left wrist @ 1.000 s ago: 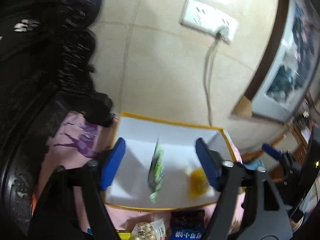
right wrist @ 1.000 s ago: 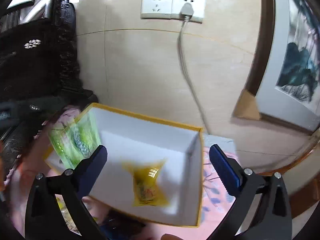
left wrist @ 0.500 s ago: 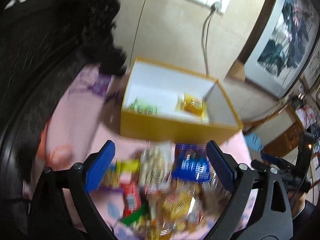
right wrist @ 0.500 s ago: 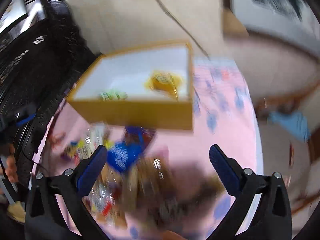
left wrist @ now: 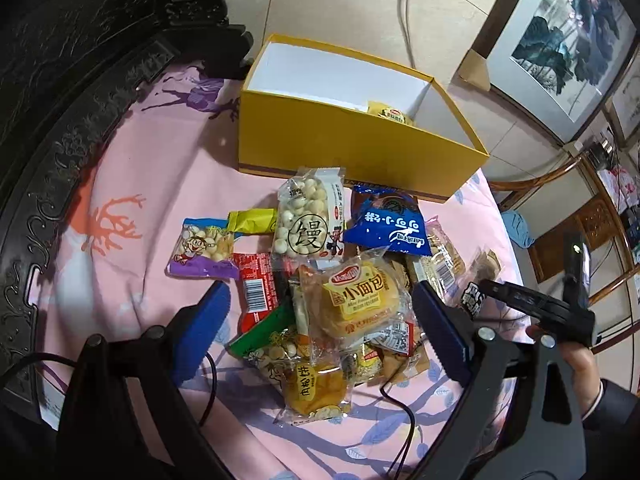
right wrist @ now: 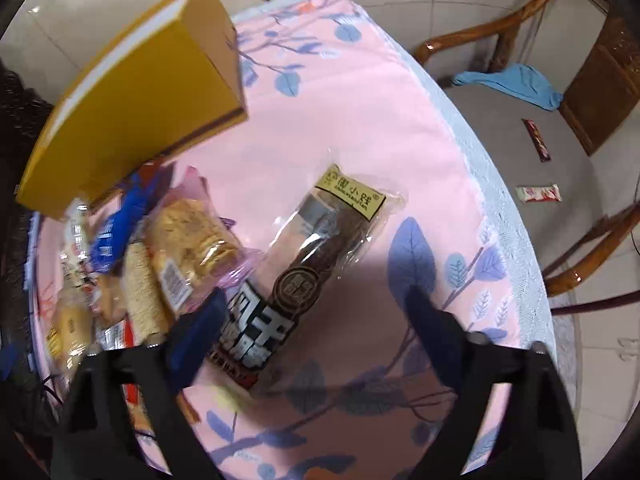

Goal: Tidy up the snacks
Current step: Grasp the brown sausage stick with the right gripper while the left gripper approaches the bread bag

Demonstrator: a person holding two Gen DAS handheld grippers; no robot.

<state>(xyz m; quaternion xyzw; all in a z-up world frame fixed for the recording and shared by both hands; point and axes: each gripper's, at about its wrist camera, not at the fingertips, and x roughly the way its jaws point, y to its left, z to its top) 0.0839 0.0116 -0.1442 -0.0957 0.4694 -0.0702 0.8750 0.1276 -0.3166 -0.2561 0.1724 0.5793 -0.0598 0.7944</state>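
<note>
Both grippers have swung from above the box point(left wrist: 352, 140), upper centre, down to the snack pile point(left wrist: 344, 280). Left gripper point(left wrist: 320, 332) and right gripper point(right wrist: 316, 332) have fingers wide, empty. One yellow pack point(left wrist: 390, 114) shows inside; next pick pending.

Each hand-held gripper point(left wrist: 320, 328) has black arms, blue finger pads point(left wrist: 200, 332), silver screws; dark sleeve.
</note>
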